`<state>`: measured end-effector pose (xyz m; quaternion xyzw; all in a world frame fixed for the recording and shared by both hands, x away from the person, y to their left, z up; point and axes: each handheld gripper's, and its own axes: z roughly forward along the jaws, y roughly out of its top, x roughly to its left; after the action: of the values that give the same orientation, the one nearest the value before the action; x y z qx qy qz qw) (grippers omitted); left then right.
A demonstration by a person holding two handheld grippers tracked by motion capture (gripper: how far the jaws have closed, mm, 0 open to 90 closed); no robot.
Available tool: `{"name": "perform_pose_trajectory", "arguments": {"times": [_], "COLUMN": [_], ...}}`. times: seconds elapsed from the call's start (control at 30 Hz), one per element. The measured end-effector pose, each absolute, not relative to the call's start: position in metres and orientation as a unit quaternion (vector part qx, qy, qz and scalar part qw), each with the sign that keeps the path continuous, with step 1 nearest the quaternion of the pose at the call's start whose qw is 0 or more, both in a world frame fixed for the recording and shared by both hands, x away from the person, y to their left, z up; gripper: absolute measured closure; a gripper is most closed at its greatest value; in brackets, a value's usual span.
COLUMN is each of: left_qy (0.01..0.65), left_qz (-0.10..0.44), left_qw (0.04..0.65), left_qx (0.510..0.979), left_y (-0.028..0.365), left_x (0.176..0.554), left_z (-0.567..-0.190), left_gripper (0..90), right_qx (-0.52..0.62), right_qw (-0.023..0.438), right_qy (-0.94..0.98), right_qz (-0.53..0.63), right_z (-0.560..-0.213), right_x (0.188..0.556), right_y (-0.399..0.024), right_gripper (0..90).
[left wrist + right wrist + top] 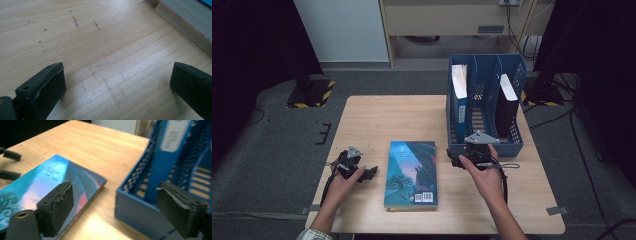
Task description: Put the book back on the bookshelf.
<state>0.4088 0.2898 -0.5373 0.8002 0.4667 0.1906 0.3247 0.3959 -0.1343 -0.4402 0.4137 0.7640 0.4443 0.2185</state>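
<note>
High view: the book [412, 173] lies flat on the table [377, 120] between the left gripper [371, 173] and the right gripper [455, 161], which sits just in front of the blue file rack [484, 100].
Left gripper view: jaws spread over bare wood, book edge [186, 22] near.
Right gripper view: jaws wide apart, holding nothing, above the book's corner [50, 182] and the rack [140, 207]

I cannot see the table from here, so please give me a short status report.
Left gripper open, jaws resting on the table. Right gripper open, nothing held, between book and file rack. Book lies flat, untouched. Nothing blocks it.
</note>
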Motion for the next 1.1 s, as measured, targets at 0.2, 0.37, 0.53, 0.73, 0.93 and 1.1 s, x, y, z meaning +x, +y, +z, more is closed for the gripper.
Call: {"name": "perform_pose_trajectory", "arguments": {"times": [0.2,0.37,0.53,0.73,0.93,1.1], "left_qy": [0.467,0.467,0.464,0.464,0.433,0.406], "left_qz": [0.191,0.190,0.184,0.194,0.172,0.136], "left_qw": [0.325,0.326,0.319,0.361,0.397,0.419], "left_qx": [0.800,0.800,0.806,0.785,0.791,0.801], "left_y": [0.290,0.290,0.289,0.288,0.278,0.263], "left_x": [0.409,0.409,0.409,0.404,0.391,0.386], "left_z": [-0.537,-0.537,-0.536,-0.521,-0.505,-0.502], "left_gripper": [0.0,0.0,0.0,5.2,7.6,8.1], "right_qx": [0.400,0.388,0.381,0.362,0.357,0.348], "right_qw": [0.201,0.182,0.175,0.158,0.129,0.108], "right_qy": [0.779,0.792,0.801,0.814,0.827,0.840], "right_qz": [0.439,0.435,0.428,0.425,0.416,0.403], "right_z": [-0.445,-0.449,-0.456,-0.465,-0.475,-0.484], "right_x": [0.391,0.387,0.385,0.385,0.385,0.383], "right_y": [-0.117,-0.106,-0.097,-0.084,-0.076,-0.065], "right_gripper": [11.5,11.8,11.2,7.9,8.8,9.1]}}
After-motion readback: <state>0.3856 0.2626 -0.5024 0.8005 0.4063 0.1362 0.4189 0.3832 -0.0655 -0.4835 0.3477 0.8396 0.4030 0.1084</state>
